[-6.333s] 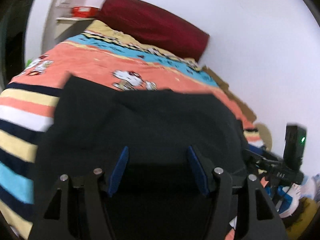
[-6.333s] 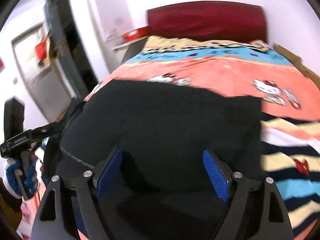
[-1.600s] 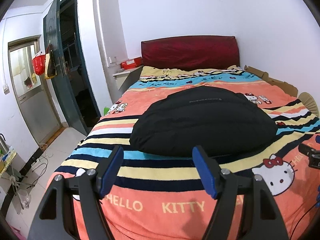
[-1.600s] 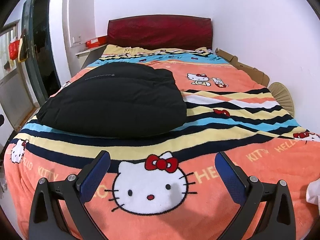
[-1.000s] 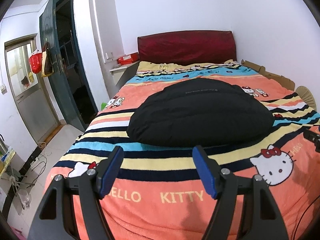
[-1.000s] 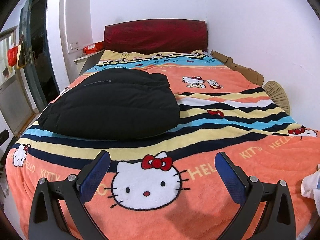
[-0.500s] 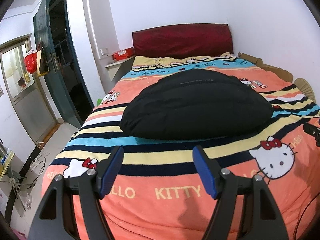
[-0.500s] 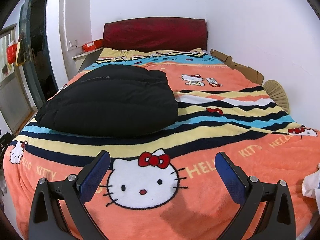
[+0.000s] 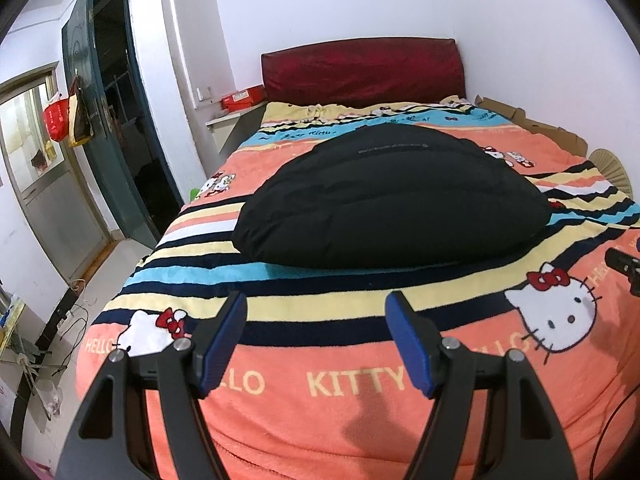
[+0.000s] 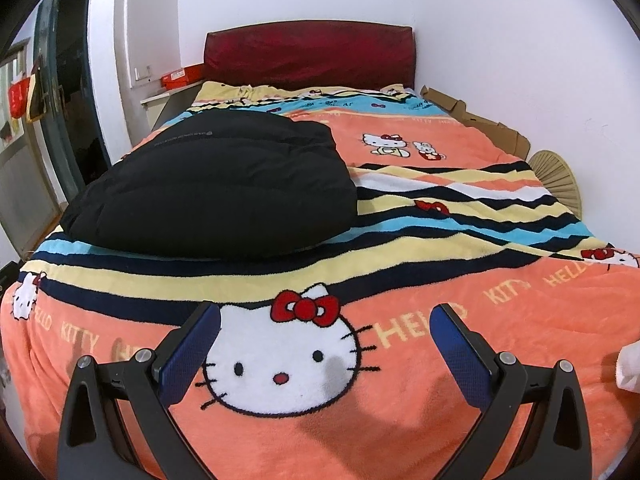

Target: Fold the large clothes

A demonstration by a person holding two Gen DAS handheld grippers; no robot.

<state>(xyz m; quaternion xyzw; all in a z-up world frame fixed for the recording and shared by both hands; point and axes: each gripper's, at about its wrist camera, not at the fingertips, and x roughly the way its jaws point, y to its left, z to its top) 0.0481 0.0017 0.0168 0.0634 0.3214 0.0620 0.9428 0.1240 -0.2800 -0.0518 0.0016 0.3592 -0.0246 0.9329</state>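
A black padded jacket (image 9: 390,200) is seen lying in a compact, rounded bundle across the middle of the frame, on a bed covered by a striped cartoon-cat blanket (image 9: 320,384). The folding is judged to be finished or nearly so (no sleeve or hem is seen trailing out). In the right wrist view the jacket (image 10: 216,184) is placed at centre left. The left gripper (image 9: 316,340) is shown at the bottom of the frame, spread wide, with nothing between its blue pads (image 9: 224,340). The right gripper (image 10: 326,356) is likewise spread wide and empty. Neither is touching the jacket; both are held over the near edge of the blanket.
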